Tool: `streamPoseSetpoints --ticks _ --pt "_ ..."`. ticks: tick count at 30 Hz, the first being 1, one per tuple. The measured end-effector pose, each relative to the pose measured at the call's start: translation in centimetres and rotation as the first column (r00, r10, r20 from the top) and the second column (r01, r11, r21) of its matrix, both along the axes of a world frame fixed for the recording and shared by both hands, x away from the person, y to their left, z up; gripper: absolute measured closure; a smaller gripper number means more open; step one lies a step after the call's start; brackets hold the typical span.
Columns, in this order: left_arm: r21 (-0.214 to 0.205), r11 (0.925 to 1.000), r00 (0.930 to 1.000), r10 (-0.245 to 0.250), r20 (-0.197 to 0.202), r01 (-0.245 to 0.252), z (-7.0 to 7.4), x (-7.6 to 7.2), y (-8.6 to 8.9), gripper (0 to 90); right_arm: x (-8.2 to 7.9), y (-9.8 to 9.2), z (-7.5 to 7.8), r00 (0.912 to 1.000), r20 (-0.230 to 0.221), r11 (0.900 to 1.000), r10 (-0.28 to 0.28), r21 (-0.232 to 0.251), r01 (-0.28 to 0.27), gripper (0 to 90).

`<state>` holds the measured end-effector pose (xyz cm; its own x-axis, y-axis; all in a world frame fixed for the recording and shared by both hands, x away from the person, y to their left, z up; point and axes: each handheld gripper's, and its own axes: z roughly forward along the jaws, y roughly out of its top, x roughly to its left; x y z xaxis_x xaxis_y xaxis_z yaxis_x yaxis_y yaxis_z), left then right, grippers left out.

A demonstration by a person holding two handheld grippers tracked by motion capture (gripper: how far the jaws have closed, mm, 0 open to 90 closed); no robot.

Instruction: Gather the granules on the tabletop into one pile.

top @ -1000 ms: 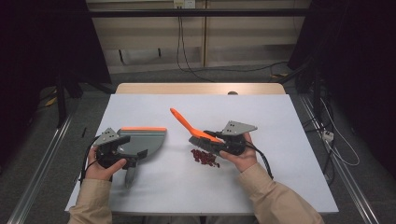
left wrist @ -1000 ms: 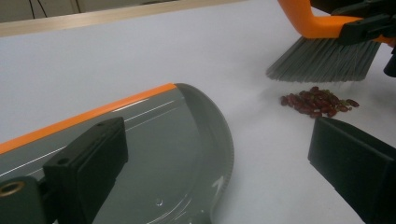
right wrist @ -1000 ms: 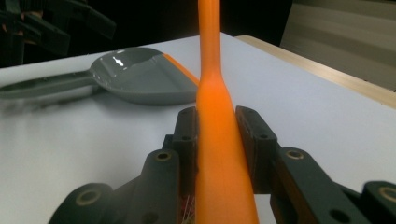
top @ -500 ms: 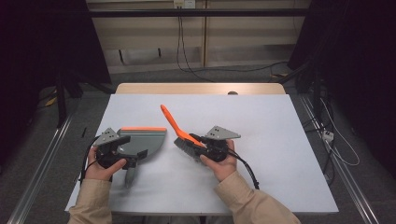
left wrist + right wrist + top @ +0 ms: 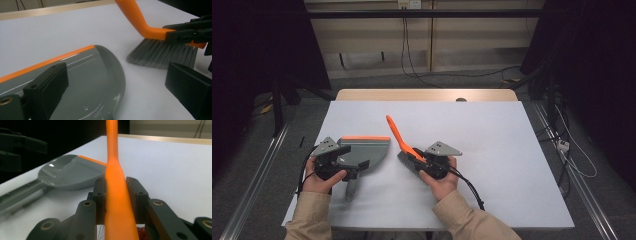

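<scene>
A grey dustpan point(image 5: 364, 149) with an orange lip lies flat at the table's left, its handle pointing toward the near edge. My left gripper point(image 5: 353, 165) is open over it: in the left gripper view point(image 5: 118, 95) one jaw lies over the pan point(image 5: 95, 72) and the other over bare table. My right gripper point(image 5: 419, 157) is shut on the orange handle of a brush point(image 5: 394, 131), just right of the pan. The brush's grey bristles point(image 5: 162, 53) touch the table. In the right gripper view both pads point(image 5: 100, 192) press the handle point(image 5: 112, 150), and small red bits point(image 5: 143, 233) show beneath.
The white table point(image 5: 512, 150) has open room to the right and at the back, where a wooden strip point(image 5: 427, 94) runs along the far edge. Cables point(image 5: 412, 75) lie on the floor behind. A metal rail point(image 5: 257, 185) runs along each side.
My right gripper has carried the brush left toward the dustpan, and the red bits it swept over are now hidden under it. The left gripper and the pan have stayed put.
</scene>
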<state>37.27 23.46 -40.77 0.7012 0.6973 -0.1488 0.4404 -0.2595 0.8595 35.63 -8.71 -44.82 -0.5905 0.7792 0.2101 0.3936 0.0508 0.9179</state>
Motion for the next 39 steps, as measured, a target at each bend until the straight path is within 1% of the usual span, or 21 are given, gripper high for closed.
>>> streamPoseSetpoints --ticks 1,3,7,10,14,15,16,17,18,20,21,25,28,29,30,31,33,35,37,38,39 --pt "0.001 1.0 1.0 0.0 0.0 0.0 0.0 0.0 0.0 4.6 -0.1 -0.1 -0.1 0.9999 0.005 0.9999 -0.016 -0.005 0.016 71.3" --pt "0.002 1.0 1.0 0.0 0.001 0.0 0.0 0.0 0.0 4.6 -0.2 -0.7 0.0 0.9994 -0.008 0.9994 -0.033 -0.002 0.033 71.3" --pt "0.0 1.0 1.0 0.0 0.001 0.0 0.0 0.0 0.0 4.6 -0.5 -1.7 -0.1 0.9973 -0.011 0.9973 -0.073 -0.002 0.073 71.3" --pt "0.003 1.0 1.0 0.0 0.002 0.0 0.0 0.0 -0.1 4.6 -0.8 -2.5 0.0 0.996 -0.022 0.9963 -0.086 0.004 0.086 71.3" --pt "0.001 1.0 1.0 0.0 0.001 0.0 0.0 0.0 -0.1 4.6 -1.1 -3.0 0.0 0.9955 -0.024 0.9957 -0.092 0.009 0.092 71.3" --pt "0.001 1.0 1.0 0.001 0.002 -0.001 0.0 0.0 -0.1 4.6 -1.2 -3.1 0.0 0.9951 -0.022 0.9953 -0.097 0.002 0.097 71.3" --pt "0.001 1.0 1.0 0.0 0.002 0.0 0.1 0.0 -0.1 4.6 -1.2 -3.2 0.0 0.9957 -0.021 0.9959 -0.091 0.003 0.091 71.3" --pt "0.001 1.0 1.0 0.001 0.001 -0.001 0.1 0.0 -0.1 4.6 -1.1 -3.3 0.0 0.9969 -0.026 0.997 -0.075 0.02 0.075 71.3" --pt "0.003 1.0 1.0 0.001 0.002 -0.001 0.1 0.0 -0.1 4.6 -1.1 -3.3 0.0 0.9971 -0.025 0.9971 -0.072 0.023 0.073 71.3" --pt "0.001 1.0 1.0 0.001 0.004 -0.001 0.1 0.0 -0.1 4.6 -1.0 -3.2 0.1 0.9989 -0.018 0.9985 -0.044 0.03 0.045 71.3" --pt "0.002 1.0 1.0 0.0 0.006 0.0 0.1 0.0 -0.1 4.6 -0.9 -3.1 0.2 0.9991 -0.012 0.9985 -0.042 0.035 0.042 71.3" --pt "-0.001 1.0 1.0 0.0 0.004 0.0 0.1 0.0 0.0 4.6 -0.5 -3.5 1.4 0.9997 0.014 0.9986 -0.018 0.05 0.018 71.3" --pt "0.002 1.0 1.0 0.002 0.002 -0.002 0.1 0.0 0.1 4.6 -0.4 -4.2 2.5 0.9988 0.048 0.9998 -0.011 0.019 0.01 71.3" --pt "0.002 1.0 1.0 0.001 0.008 -0.001 0.1 0.0 0.1 4.6 -0.5 -4.5 2.7 0.9984 0.055 0.9999 -0.015 0.006 0.015 71.3" --pt "-0.003 1.0 1.0 0.001 0.005 -0.001 0.1 0.0 0.1 4.6 -0.5 -5.1 2.8 0.9979 0.063 0.9998 -0.018 -0.004 0.019 71.3" --pt "-0.002 1.0 1.0 0.002 0.006 -0.002 0.1 0.0 0.1 4.6 -0.6 -5.4 2.7 0.9977 0.064 0.9998 -0.02 -0.006 0.021 71.3" --pt "0.0 1.0 1.0 -0.002 0.003 0.002 0.1 0.0 0.0 4.6 -0.9 -6.3 2.4 0.9967 0.073 0.9989 -0.036 -0.027 0.038 71.3" --pt "0.002 1.0 1.0 0.0 0.0 0.0 0.1 0.0 -0.1 4.6 -1.3 -7.3 1.9 0.9943 0.079 0.9964 -0.072 -0.039 0.075 71.3" --pt "0.005 1.0 1.0 -0.002 0.001 0.002 0.1 0.0 -0.1 4.6 -1.5 -8.0 1.6 0.9919 0.08 0.9937 -0.099 -0.046 0.102 71.3" --pt "0.0 1.0 1.0 -0.004 0.001 0.004 0.0 0.0 -0.2 4.6 -1.5 -8.3 1.5 0.9899 0.082 0.9918 -0.116 -0.044 0.12 71.3" --pt "0.004 1.0 1.0 -0.005 0.0 0.005 0.1 0.0 -0.2 4.6 -1.6 -8.5 1.4 0.989 0.08 0.9912 -0.124 -0.035 0.127 71.3"
